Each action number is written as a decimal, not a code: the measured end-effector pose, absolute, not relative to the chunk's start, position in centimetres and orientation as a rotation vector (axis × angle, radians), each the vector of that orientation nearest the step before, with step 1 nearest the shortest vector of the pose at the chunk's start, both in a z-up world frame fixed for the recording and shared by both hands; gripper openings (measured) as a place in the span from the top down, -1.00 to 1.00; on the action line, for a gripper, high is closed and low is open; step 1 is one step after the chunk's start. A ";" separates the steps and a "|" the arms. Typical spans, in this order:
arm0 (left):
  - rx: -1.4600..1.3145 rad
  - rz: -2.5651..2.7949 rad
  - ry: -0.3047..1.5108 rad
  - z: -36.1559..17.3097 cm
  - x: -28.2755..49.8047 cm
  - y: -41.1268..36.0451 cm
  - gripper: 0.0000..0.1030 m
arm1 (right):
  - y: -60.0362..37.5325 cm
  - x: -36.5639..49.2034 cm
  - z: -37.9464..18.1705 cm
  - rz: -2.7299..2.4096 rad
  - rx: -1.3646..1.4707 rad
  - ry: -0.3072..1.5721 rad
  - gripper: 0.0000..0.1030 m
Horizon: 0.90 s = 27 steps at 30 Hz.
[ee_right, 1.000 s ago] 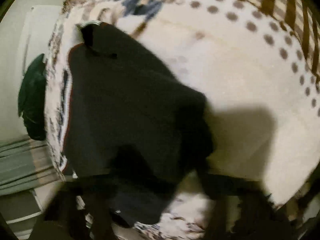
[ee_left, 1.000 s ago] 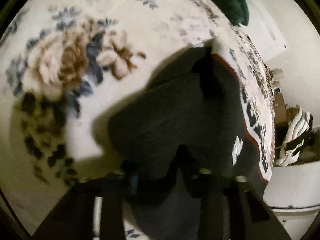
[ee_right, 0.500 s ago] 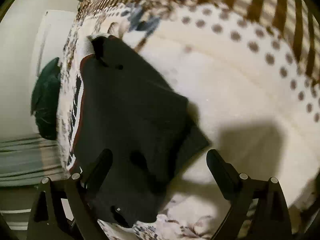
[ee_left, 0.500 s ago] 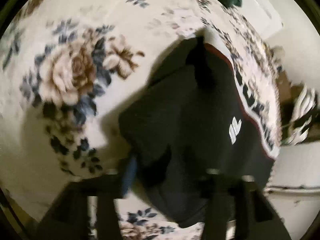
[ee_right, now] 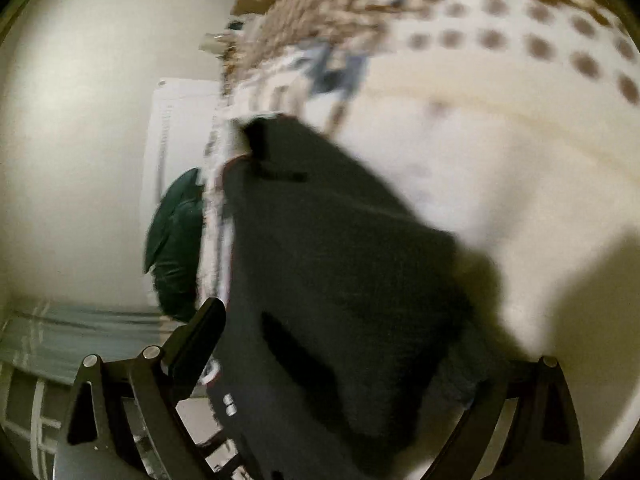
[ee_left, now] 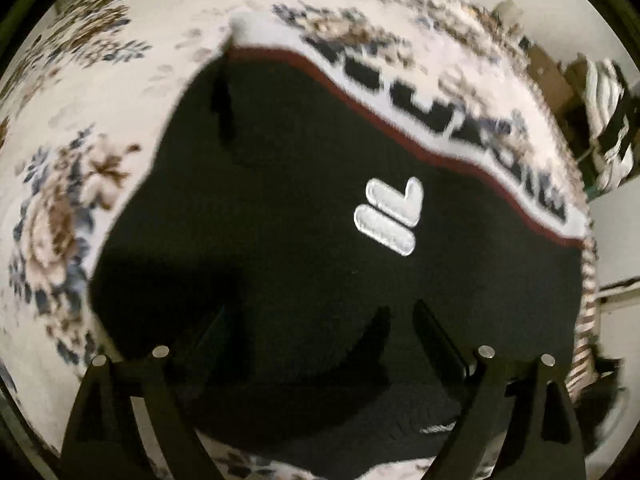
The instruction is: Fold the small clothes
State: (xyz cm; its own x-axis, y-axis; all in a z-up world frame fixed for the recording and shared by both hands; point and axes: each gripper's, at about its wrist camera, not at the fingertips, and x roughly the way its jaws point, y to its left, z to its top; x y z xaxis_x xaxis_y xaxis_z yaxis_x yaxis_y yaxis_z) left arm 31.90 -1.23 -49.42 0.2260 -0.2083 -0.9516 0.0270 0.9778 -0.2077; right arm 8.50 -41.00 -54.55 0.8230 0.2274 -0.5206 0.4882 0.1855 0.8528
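A small black garment (ee_left: 280, 232) with a white logo (ee_left: 390, 214) and a red edge stripe lies on a cream floral blanket (ee_left: 64, 184). My left gripper (ee_left: 320, 332) is open just above the garment, its dark fingers (ee_left: 438, 334) spread over the cloth. In the right wrist view the same garment (ee_right: 340, 272) lies folded on the blanket (ee_right: 500, 140). My right gripper (ee_right: 332, 344) is open, with its fingers (ee_right: 200, 332) either side of the garment's near part.
A dark green item (ee_right: 176, 240) lies beyond the blanket's edge by a pale wall (ee_right: 80, 120). A black-and-white striped cloth (ee_left: 608, 120) sits at the far right in the left wrist view. The blanket has a fringed border (ee_left: 586, 312).
Both grippers let go of the garment and opened. The left view swung over the garment, so the white logo now shows in the middle. The right gripper pulled back and turned toward the wall.
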 end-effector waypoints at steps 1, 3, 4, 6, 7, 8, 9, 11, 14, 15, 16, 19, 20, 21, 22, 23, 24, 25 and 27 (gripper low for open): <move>-0.139 -0.160 1.337 -49.9 32.0 -1.5 -0.79 | -40.9 8.8 -54.3 -0.185 1.390 0.620 -0.85; -0.137 -0.174 1.335 -50.5 32.1 -1.8 -0.96 | -41.1 9.4 -53.8 -0.128 1.394 0.581 -0.78; -0.138 -0.185 1.334 -50.7 32.2 -1.9 -1.00 | -41.2 9.9 -53.9 -0.136 1.371 0.592 -0.78; -0.135 -0.185 1.341 -51.0 32.4 -2.0 -1.00 | -41.6 10.5 -55.0 -0.162 1.372 0.599 -0.78; -0.135 -0.184 1.346 -51.2 32.6 -2.1 -1.00 | -41.9 10.8 -56.0 -0.169 1.402 0.597 -0.78; -0.135 -0.183 1.353 -51.4 32.7 -2.1 -1.00 | -42.0 11.0 -56.4 -0.174 1.416 0.585 -0.78; -0.140 -0.177 1.356 -51.6 32.9 -2.1 -1.00 | -42.0 11.3 -56.3 -0.182 1.411 0.585 -0.72; -0.150 -0.162 1.360 -51.8 33.2 -2.1 -1.00 | -41.6 11.9 -55.5 -0.205 1.375 0.617 0.16; -0.129 -0.130 1.373 -52.2 33.3 -2.5 -1.00 | -41.2 11.6 -54.7 -0.243 1.362 0.646 0.48; -0.122 -0.122 1.385 -52.2 33.4 -2.6 -1.00 | -41.0 11.8 -53.9 -0.262 1.331 0.661 0.51; -0.119 -0.120 1.401 -52.1 33.6 -2.7 -1.00 | -40.8 12.3 -53.0 -0.277 1.305 0.669 0.53; -0.148 -0.127 1.420 -51.4 33.7 -2.2 -1.00 | -39.4 13.2 -49.3 -0.316 1.185 0.705 0.55; -0.180 -0.131 1.414 -50.9 33.6 -1.7 -1.00 | -38.7 13.4 -47.7 -0.319 1.126 0.713 0.56; -0.208 -0.127 1.412 -50.5 33.4 -1.2 -1.00 | -37.8 14.2 -46.2 -0.320 1.062 0.727 0.57; -0.250 -0.115 1.403 -49.9 33.0 -0.2 -1.00 | -36.3 15.2 -44.3 -0.314 0.981 0.743 0.57; -0.272 -0.091 1.398 -49.3 32.7 0.8 -1.00 | -34.9 15.9 -42.8 -0.304 0.906 0.761 0.57; -0.295 -0.069 1.389 -48.8 32.3 1.9 -1.00 | -33.4 16.6 -41.5 -0.295 0.834 0.776 0.58; -0.327 -0.043 1.374 -48.1 31.7 3.4 -1.00 | -31.0 18.0 -39.8 -0.277 0.728 0.797 0.58; -0.364 0.017 1.345 -46.9 30.3 6.4 -1.00 | -26.8 20.4 -37.8 -0.231 0.575 0.825 0.58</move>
